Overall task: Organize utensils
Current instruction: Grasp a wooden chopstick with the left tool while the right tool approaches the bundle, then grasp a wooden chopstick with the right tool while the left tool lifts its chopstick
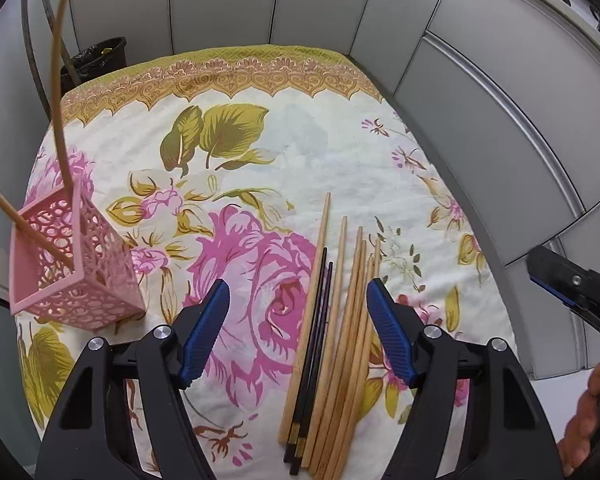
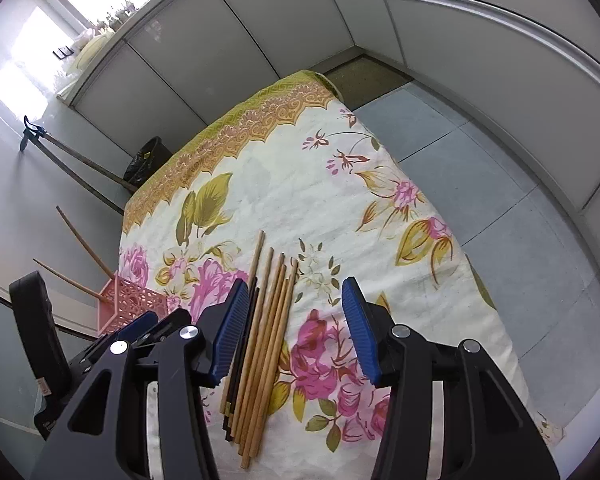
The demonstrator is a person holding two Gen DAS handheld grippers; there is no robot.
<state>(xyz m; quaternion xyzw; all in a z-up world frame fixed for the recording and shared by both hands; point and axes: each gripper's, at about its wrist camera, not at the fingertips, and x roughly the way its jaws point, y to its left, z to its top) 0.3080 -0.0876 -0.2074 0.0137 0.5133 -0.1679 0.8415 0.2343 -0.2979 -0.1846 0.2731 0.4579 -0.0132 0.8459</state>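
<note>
Two slim wooden chopsticks [image 1: 58,92] stand in one pink perforated plastic holder [image 1: 76,264]. On the cloth: two black chopsticks [image 1: 318,344], and roughly six light wooden ones [image 1: 350,320], overlapping so the tally's unsure.

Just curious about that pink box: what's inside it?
Two wooden chopsticks stand slanted inside the pink lattice basket, sticking out above its rim. Its walls hide the bottom, so anything lying there can't be seen.

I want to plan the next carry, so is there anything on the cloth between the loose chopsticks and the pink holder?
Nothing visible does. Between the chopsticks and the pink holder lies only bare floral tablecloth. The open left gripper hangs over that stretch; two chopsticks already lean in the holder.
</note>
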